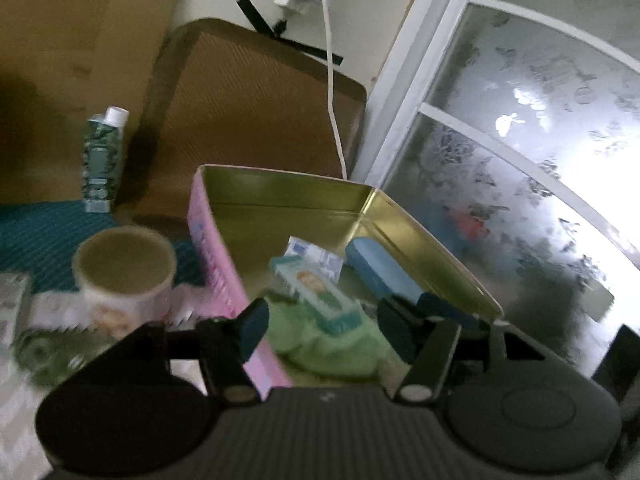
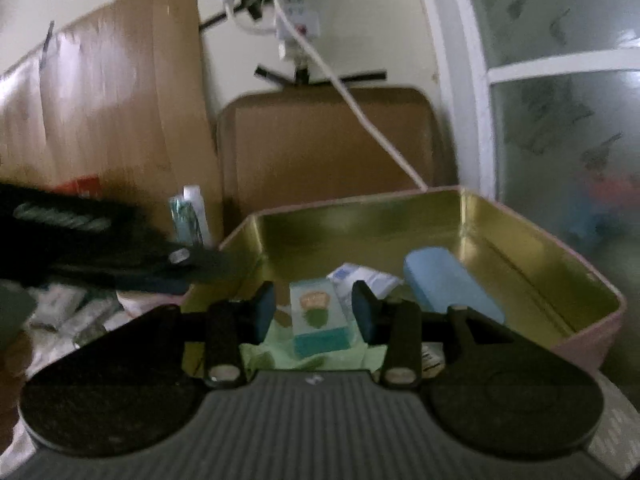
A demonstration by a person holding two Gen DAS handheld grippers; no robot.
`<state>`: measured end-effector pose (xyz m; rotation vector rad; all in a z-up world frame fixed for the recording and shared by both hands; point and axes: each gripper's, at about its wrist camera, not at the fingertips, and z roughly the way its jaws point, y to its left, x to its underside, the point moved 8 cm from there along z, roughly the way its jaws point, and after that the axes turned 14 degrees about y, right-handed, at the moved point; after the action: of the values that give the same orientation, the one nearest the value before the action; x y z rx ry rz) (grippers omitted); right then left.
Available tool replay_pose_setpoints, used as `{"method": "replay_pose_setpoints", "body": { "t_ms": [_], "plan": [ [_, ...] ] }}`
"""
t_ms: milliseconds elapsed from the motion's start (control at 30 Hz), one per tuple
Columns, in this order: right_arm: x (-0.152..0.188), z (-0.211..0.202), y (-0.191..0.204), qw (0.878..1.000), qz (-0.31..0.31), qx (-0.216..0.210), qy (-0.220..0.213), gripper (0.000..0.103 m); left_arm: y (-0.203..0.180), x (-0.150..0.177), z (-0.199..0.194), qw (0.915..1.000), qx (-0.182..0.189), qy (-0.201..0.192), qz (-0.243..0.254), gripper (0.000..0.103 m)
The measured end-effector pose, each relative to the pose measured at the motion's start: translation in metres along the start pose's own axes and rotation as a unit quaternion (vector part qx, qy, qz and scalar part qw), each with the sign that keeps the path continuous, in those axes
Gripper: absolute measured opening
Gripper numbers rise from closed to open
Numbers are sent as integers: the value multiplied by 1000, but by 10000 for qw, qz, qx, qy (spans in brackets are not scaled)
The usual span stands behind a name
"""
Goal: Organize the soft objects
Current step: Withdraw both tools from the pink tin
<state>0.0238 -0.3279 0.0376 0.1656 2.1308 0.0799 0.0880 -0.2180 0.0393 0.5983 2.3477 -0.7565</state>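
Observation:
A pink tin with a gold inside (image 1: pixel 280 196) (image 2: pixel 400 216) stands in front of both grippers. In it lie a green soft cloth (image 1: pixel 332 344) (image 2: pixel 280 350), a small teal and white box with a cartoon figure (image 1: pixel 316 288) (image 2: pixel 320 320), a light blue oblong case (image 1: pixel 380 268) (image 2: pixel 444 284) and a white and blue packet (image 1: pixel 316 258) (image 2: pixel 360 276). My left gripper (image 1: pixel 324 324) is open and empty, its fingers astride the tin's near rim over the cloth. My right gripper (image 2: pixel 316 312) is open and empty, its fingers either side of the small box without touching it.
A white mug (image 1: pixel 124 272) stands left of the tin, with a glass item (image 1: pixel 44 356) and white packets (image 2: pixel 60 308) nearby. A green carton (image 1: pixel 102 156) (image 2: pixel 188 216) stands behind. A brown tray (image 1: pixel 248 120) (image 2: pixel 332 144) leans on the wall. A frosted glass door (image 1: pixel 520 160) is at right.

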Motion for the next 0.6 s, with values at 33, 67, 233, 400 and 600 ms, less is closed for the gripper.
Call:
{"method": "replay_pose_setpoints", "body": {
  "t_ms": [33,67,233,400,600],
  "plan": [
    [1,-4,0,9999,74,40,-73,45,2,9,-10,10000,0,-63,42,66],
    [3,-11,1,9997,151,92,-150,45,3,14,-15,9999,-21,-114,90,67],
    [15,-46,29,9975,248,-24,-659,45,29,56,-52,9989,-346,-265,145,67],
    [30,-57,73,9961,-152,-269,-823,52,74,88,-81,9956,-870,-349,-12,67],
    [48,-42,122,9953,-677,-496,-474,53,124,110,-103,9876,-1479,-457,-242,73]
  ]
}}
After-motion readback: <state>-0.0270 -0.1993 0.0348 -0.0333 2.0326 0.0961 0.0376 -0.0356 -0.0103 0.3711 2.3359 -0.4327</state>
